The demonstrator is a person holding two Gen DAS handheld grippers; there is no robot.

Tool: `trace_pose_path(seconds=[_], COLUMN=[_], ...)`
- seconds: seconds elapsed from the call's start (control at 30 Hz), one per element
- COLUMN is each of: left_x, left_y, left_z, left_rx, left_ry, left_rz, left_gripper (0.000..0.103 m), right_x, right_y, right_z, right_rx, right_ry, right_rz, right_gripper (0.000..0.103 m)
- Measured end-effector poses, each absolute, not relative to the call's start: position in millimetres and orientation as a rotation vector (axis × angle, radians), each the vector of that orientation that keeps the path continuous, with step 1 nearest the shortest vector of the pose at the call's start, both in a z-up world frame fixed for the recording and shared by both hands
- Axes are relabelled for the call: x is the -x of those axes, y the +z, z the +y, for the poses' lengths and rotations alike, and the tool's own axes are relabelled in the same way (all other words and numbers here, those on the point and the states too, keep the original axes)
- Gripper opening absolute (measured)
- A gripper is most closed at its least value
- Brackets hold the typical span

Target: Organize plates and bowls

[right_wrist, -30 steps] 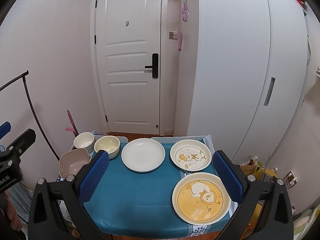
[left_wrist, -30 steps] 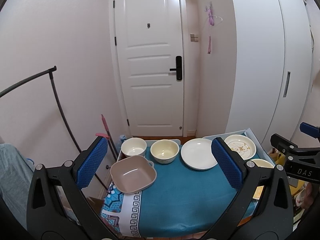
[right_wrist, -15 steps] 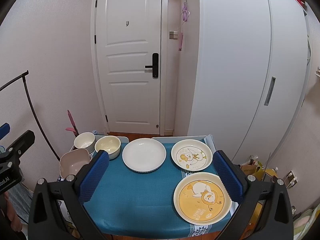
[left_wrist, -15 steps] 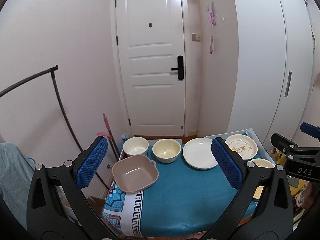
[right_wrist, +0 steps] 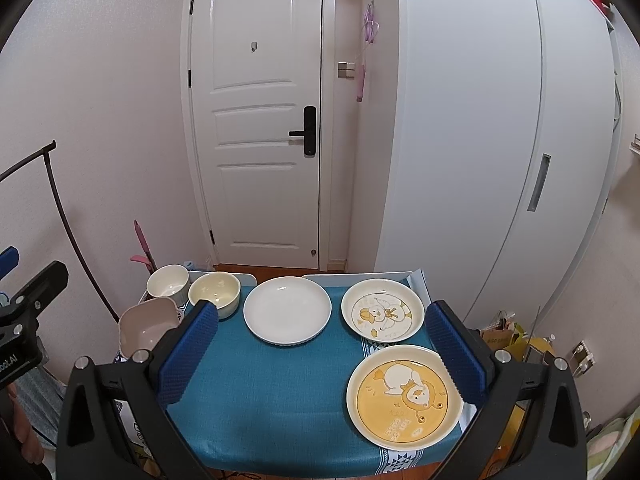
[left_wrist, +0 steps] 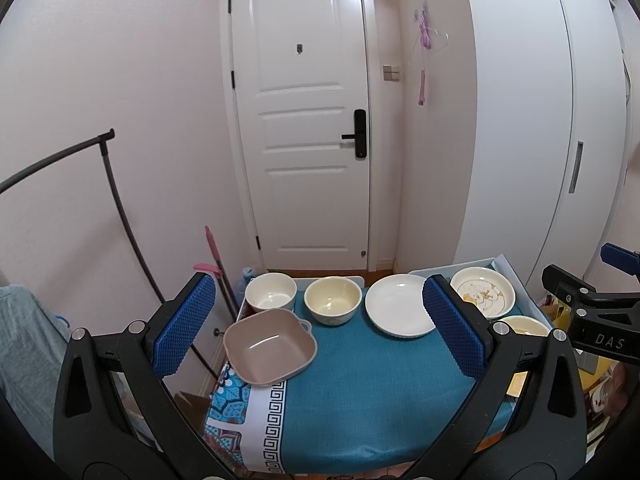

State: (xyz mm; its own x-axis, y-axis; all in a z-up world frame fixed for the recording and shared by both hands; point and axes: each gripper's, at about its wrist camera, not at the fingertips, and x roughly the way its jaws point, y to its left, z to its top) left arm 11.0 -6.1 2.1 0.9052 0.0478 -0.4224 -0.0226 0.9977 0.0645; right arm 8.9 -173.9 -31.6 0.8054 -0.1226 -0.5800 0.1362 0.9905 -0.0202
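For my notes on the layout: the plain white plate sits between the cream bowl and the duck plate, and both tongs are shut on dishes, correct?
Not quite: both tongs, left and right, are open and hold nothing, as each wrist view shows. The plain white plate does sit between the cream bowl and the duck plate.

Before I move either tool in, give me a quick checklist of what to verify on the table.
1. Left tool open, nothing between its pads: ok.
2. Right tool open and unloaded: ok.
3. Both tools off the dishes: ok, neither touches anything.
4. Bowls apart and upright: white bowl and cream bowl ok; whether the pink square bowl touches the white one, cannot tell.
5. Pink square bowl fully supported: not ok, it overhangs the table's left edge.
6. Plates lying flat, unstacked: plain white plate, duck plate, yellow plate ok.
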Motion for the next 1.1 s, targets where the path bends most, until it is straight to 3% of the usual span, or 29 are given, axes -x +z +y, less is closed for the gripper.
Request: trace_pose_path(seconds=[0.3, 0.53, 0.93, 1.03, 1.1], left_x=[-61, -128, -197, -203, -202], left_y=[-18, -60, -203, -234, -249], left_z=[-28, -77, -217, -239, -251], left_rx=[-0.103, -0.118, -0.246, -0.273, -0.292], left_ry=[-0.031, -0.215, -0.513, -0.557, -0.586], left_rz=[0.517, 0.681, 1.065, 1.141, 1.18], left_gripper=[0.103, 0.103, 0.103, 0.097, 0.088], right_x=[-35, -54, -32, -21, -20], right_y=[-57, -96, -219, -244, -256], right_z=[-193, -244, -378, -402, -411], right_rx=[-0.047, -0.105, -0.369, -0.445, -0.487], right_ry=[-0.184, -0.272, -0.384, -0.355, -0.324], right_rz=[0.695, 0.794, 1.075, 1.111, 1.137], right_gripper=[0.103, 0.103, 0.103, 0.095, 0.076])
